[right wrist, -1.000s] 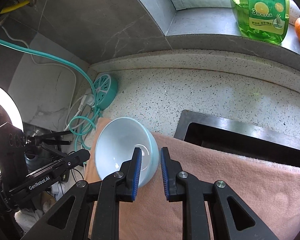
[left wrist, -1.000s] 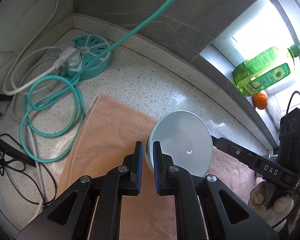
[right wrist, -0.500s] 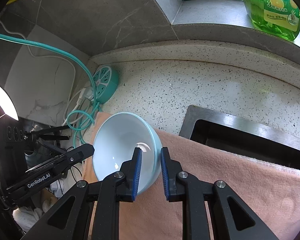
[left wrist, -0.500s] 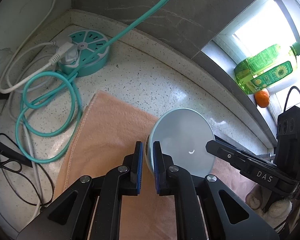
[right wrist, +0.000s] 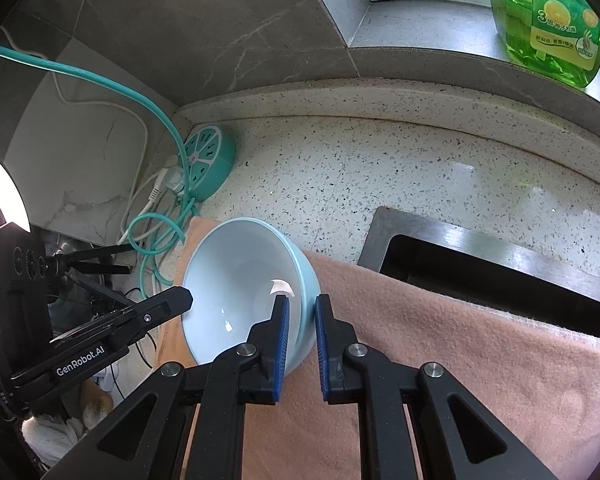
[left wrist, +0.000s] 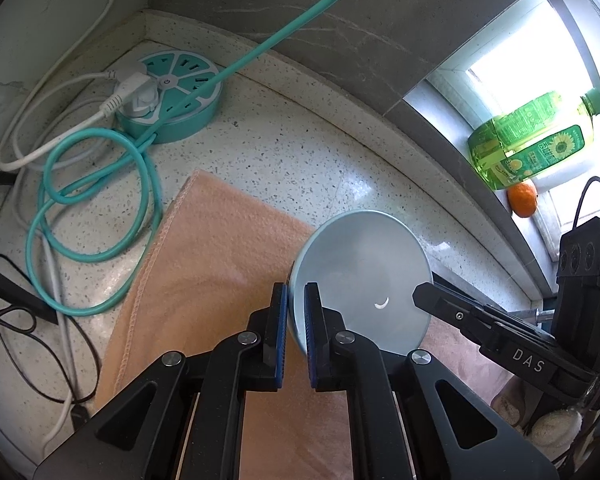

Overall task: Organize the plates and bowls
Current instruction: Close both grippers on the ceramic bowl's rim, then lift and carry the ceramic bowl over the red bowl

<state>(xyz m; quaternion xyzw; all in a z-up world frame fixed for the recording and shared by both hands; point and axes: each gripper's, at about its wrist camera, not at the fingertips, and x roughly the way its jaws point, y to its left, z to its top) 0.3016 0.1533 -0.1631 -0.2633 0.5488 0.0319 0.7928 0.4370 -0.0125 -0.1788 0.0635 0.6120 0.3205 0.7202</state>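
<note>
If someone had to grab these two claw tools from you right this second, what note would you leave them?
Left claw: shut on the bowl's near rim.
Right claw: closing on the opposite rim, wall between its pads.
Bowl: pale blue, tilted, above the pink towel on the counter, beside the sink.
Done: bowl gripped from both sides.
Left: put it where it belongs; no plates or other bowls are in view. Mind the teal cable nearby.
</note>
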